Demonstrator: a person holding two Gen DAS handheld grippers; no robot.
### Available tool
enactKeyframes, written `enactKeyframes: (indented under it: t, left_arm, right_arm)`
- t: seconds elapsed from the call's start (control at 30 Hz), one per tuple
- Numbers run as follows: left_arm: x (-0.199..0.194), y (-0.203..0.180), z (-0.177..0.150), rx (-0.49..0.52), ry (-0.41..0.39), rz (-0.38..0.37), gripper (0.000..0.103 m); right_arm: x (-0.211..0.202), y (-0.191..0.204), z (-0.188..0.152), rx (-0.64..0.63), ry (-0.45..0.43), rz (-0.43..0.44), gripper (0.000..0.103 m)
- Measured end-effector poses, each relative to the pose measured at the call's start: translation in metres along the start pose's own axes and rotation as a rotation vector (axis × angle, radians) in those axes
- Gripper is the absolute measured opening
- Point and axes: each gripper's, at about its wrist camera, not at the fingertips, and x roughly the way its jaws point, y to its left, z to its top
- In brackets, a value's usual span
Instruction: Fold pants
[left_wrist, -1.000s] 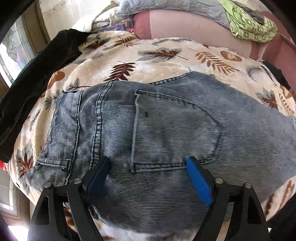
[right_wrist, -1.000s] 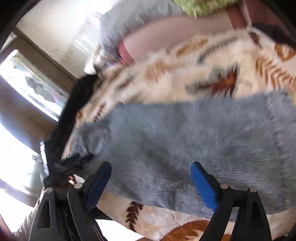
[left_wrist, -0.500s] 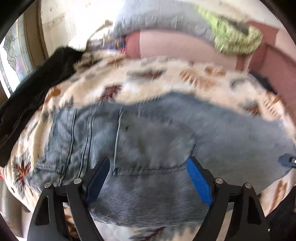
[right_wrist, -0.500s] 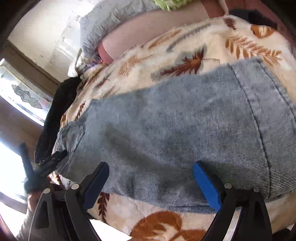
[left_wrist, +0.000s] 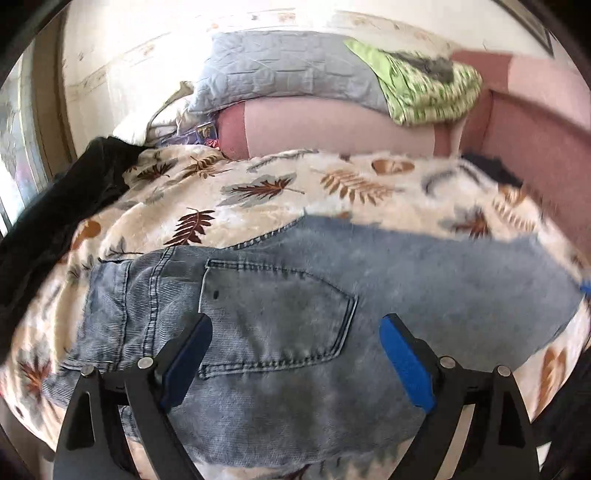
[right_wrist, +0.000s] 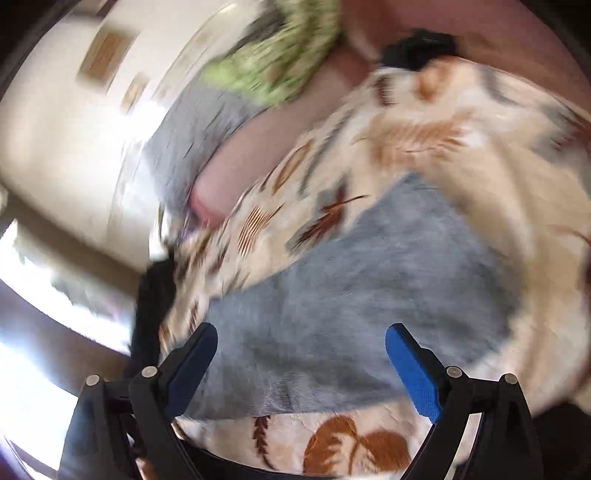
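Light blue jeans (left_wrist: 295, 314) lie folded flat on a cream blanket with leaf prints (left_wrist: 258, 192). The back pocket faces up and the waistband is at the left. My left gripper (left_wrist: 295, 332) is open and empty, hovering above the pocket area. In the right wrist view the jeans (right_wrist: 369, 302) are blurred; my right gripper (right_wrist: 301, 343) is open and empty above the leg end. A blue tip of the right gripper (left_wrist: 585, 286) shows at the far right edge of the left wrist view.
A black garment (left_wrist: 55, 221) lies at the blanket's left edge by a window. Behind are a pink sofa back (left_wrist: 332, 125), a grey quilted pillow (left_wrist: 277, 74) and a green patterned cloth (left_wrist: 424, 88). A dark item (left_wrist: 491, 170) lies at the back right.
Both grippers have lifted and drawn back from the jeans, so more of the bed shows. The right wrist view has swung and is blurred. The jeans lie still.
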Motion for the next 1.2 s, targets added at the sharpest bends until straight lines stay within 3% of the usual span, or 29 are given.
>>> enactKeyframes:
  t: [0.13, 0.37, 0.47, 0.63, 0.7, 0.77, 0.83, 0.93, 1.0, 1.07, 1.2]
  left_arm:
    - [0.008, 0.003, 0.004, -0.062, 0.022, -0.036, 0.092]
    - [0.005, -0.003, -0.004, -0.056, 0.032, -0.047, 0.092]
    - [0.004, -0.001, -0.004, -0.065, 0.035, -0.044, 0.092]
    - [-0.002, -0.010, 0.009, -0.080, 0.034, -0.069, 0.092]
    - [-0.001, -0.024, 0.019, -0.076, 0.042, -0.097, 0.092]
    - [0.006, -0.041, 0.027, -0.057, 0.065, -0.113, 0.092]
    - [0.022, -0.063, 0.030, -0.013, 0.111, -0.085, 0.092]
    - [0.060, -0.093, 0.023, 0.067, 0.264, -0.016, 0.092]
    - [0.078, -0.108, 0.012, 0.133, 0.339, 0.025, 0.093]
    - [0.067, -0.112, 0.017, 0.130, 0.284, 0.030, 0.093]
    - [0.042, -0.115, 0.034, 0.063, 0.198, -0.095, 0.093]
  right_arm:
    - [-0.004, -0.032, -0.007, 0.145, 0.048, -0.024, 0.094]
    - [0.005, -0.070, -0.003, 0.301, -0.003, -0.038, 0.094]
    - [0.005, -0.083, 0.003, 0.386, -0.024, -0.005, 0.094]
    - [0.004, -0.082, 0.010, 0.362, -0.052, -0.029, 0.090]
    - [0.005, -0.080, 0.010, 0.333, -0.059, -0.065, 0.075]
    - [0.006, -0.081, 0.009, 0.314, -0.064, -0.110, 0.048]
    - [0.004, -0.083, 0.009, 0.305, -0.061, -0.113, 0.046]
    - [0.005, -0.081, 0.009, 0.272, -0.050, -0.137, 0.048]
    - [0.005, -0.085, 0.009, 0.297, -0.057, -0.109, 0.052]
    - [0.005, -0.087, 0.010, 0.311, -0.051, -0.094, 0.054]
    - [0.009, -0.079, 0.012, 0.266, -0.034, -0.133, 0.055]
